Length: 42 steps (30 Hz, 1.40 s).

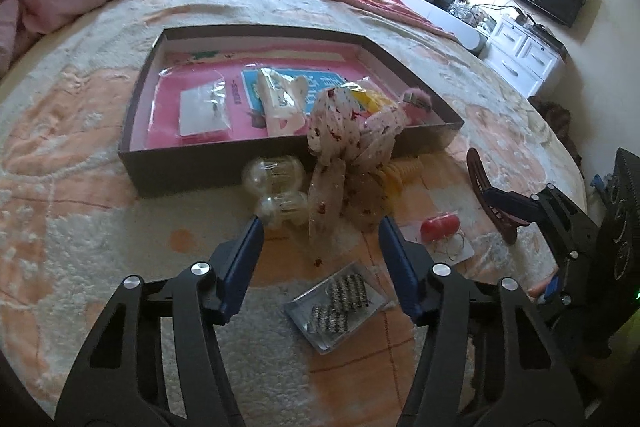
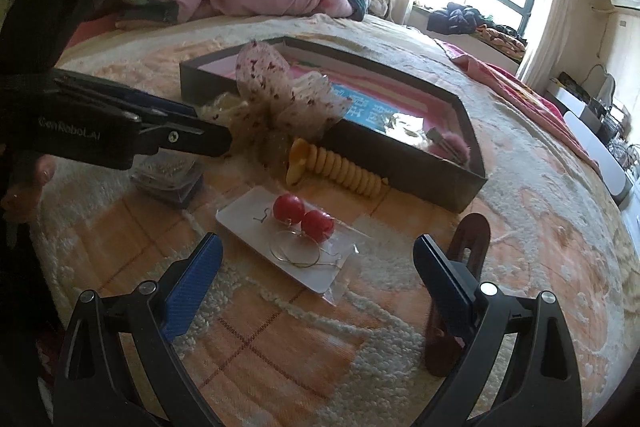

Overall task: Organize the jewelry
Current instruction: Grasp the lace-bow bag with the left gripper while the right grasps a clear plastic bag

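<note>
while both tools hang low over the bed, the left gripper (image 1: 320,227) has its jaws parted with nothing pinched — the tails of the spotted bow (image 1: 344,163) lie between the tips. the bow leans on the near wall of the dark tray (image 1: 208,163). the right gripper (image 2: 320,259) stands wide and empty around the card of red earrings (image 2: 296,239), whose long side runs slantwise toward the brown clip (image 2: 464,247) — bare blanket lies nearer.
</note>
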### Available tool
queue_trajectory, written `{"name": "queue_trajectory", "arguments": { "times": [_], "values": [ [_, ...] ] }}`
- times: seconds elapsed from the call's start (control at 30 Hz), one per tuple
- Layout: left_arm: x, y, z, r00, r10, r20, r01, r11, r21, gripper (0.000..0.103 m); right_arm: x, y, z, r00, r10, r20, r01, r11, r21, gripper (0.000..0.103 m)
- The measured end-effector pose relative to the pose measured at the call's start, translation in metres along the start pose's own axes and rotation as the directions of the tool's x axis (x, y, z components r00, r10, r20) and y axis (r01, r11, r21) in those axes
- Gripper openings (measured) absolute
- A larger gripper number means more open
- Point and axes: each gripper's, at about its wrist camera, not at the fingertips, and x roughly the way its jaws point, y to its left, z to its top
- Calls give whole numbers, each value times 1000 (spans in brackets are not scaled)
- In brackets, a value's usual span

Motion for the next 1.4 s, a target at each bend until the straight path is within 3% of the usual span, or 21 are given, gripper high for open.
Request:
{"name": "queue_trajectory", "arguments": {
  "times": [0.07, 0.2, 0.3, 0.4, 0.63, 0.8, 0.87, 0.9, 0.93, 1.2, 1.4],
  "values": [
    [1, 2, -1, 1000, -2, -8, 2, 1000, -6, 50, 2, 1, 0, 1000, 2, -2, -2, 1000, -6, 93],
    [1, 5, -2, 999, -7, -32, 6, 1000, -26, 37, 7, 1, 2, 1000, 5, -1, -5, 1000, -16, 93],
    [0, 5, -1, 999, -18, -37, 17, 999, -29, 35, 11, -1, 6, 1000, 6, 3, -6, 1000, -23, 93],
    [2, 3, -3, 998, -29, -47, 28, 999, -26, 24, 15, -1, 8, 1000, 12, -1, -12, 1000, -27, 92],
    [8, 0, -3, 998, -35, -56, 33, 999, -24, 22, 15, 0, 7, 998, 62, -16, -63, 998, -19, 65],
    [13, 1, -2, 997, -49, -63, 46, 998, -42, 21, 12, 0, 6, 998, 55, -14, -55, 998, -20, 53],
    [14, 2, -1, 997, -51, -61, 48, 998, -45, 15, 11, 1, 5, 999, 52, -14, -53, 998, -22, 49],
    [14, 1, -1, 997, -47, -57, 45, 998, -43, 9, 10, 1, 5, 999, 52, -12, -52, 998, -25, 38],
    [12, 0, 0, 998, -47, -48, 45, 998, -41, 4, 9, 1, 3, 998, 57, -16, -58, 998, -29, 36],
    [-6, -10, 4, 999, -41, 28, 41, 999, 14, 0, 0, 7, -2, 1000, 30, 4, -29, 995, -98, 24],
    [-20, -12, 13, 996, -30, 86, 28, 999, 26, 0, -9, -6, -2, 999, 34, 25, -33, 998, -44, 19]
  ]
}}
